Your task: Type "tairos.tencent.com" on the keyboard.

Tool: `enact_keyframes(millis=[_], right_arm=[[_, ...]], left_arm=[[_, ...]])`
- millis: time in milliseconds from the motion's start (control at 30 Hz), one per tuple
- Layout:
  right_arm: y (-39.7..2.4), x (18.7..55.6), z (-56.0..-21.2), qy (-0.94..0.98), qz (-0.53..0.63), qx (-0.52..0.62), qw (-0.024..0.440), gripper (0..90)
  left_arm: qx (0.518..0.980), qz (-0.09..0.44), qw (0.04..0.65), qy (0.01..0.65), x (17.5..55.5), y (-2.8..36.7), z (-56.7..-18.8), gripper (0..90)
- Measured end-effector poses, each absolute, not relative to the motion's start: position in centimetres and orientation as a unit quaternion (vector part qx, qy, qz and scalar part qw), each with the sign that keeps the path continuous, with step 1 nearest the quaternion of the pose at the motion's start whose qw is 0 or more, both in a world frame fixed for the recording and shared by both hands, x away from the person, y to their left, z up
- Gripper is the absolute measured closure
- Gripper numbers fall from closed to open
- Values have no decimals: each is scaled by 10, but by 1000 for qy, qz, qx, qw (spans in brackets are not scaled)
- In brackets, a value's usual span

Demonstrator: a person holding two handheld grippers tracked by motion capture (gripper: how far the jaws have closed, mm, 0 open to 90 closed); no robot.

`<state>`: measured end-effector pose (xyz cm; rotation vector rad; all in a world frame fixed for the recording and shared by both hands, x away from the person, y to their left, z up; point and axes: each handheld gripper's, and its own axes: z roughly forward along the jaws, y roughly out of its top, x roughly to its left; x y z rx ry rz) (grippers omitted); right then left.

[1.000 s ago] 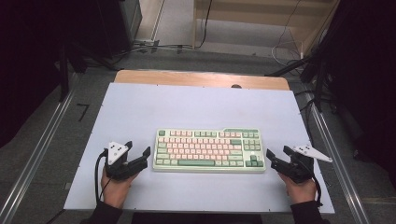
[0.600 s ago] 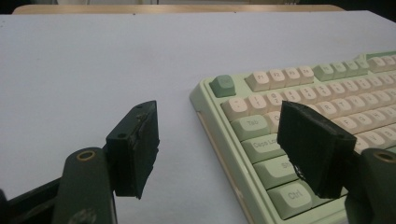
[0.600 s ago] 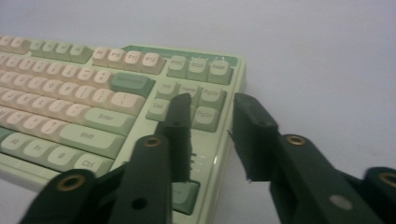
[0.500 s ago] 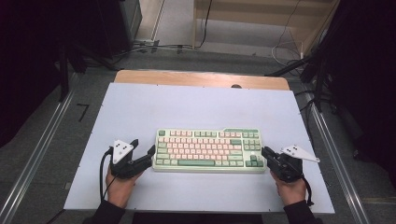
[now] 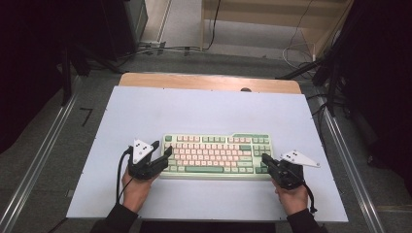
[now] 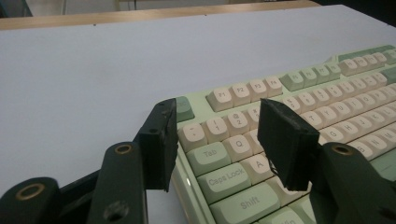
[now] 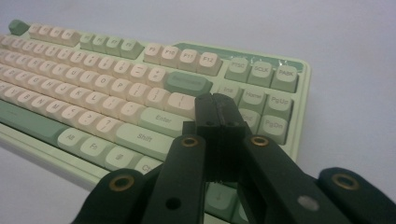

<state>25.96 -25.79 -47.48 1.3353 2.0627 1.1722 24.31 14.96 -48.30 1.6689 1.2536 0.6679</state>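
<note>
While keyboard (image 5: 216,157) lies between claws, each touches end.

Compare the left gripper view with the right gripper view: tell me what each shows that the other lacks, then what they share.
Left gripper view: the left gripper, jaws apart, straddling the keyboard's near left corner over Tab and Caps Lock; its jaws have just been closing. A wooden table edge behind.

Right gripper view: the right gripper, jaws shut together, over the Enter and navigation keys.

Both: the green-and-pink keyboard on the white tabletop.
</note>
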Motion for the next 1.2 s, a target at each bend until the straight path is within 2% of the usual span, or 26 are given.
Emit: enact_keyframes(millis=[233,267,333,367,400,433,533,700,1200], right_arm=[[-244,259,-474,746,424,470,205,875],[-243,259,-474,747,425,469,205,843],[-240,260,-473,747,426,469,202,608],[-240,260,-473,747,426,469,202,608],[-237,261,-472,751,422,465,202,482],[-236,261,-472,751,423,465,203,422],[-234,262,-472,755,418,463,204,315],[-234,263,-473,756,416,463,201,279],[-239,261,-475,752,411,474,202,261]], left_arm=[[685,260,458,504,248,140,-484,537],[687,260,457,502,249,139,-484,536],[690,258,457,498,249,136,-484,540],[692,258,457,495,249,135,-484,540],[692,258,459,494,249,134,-484,603],[697,256,460,487,250,131,-483,630],[704,249,462,478,251,127,-483,753],[712,240,464,469,253,124,-481,900],[735,214,456,454,271,94,-486,900]])
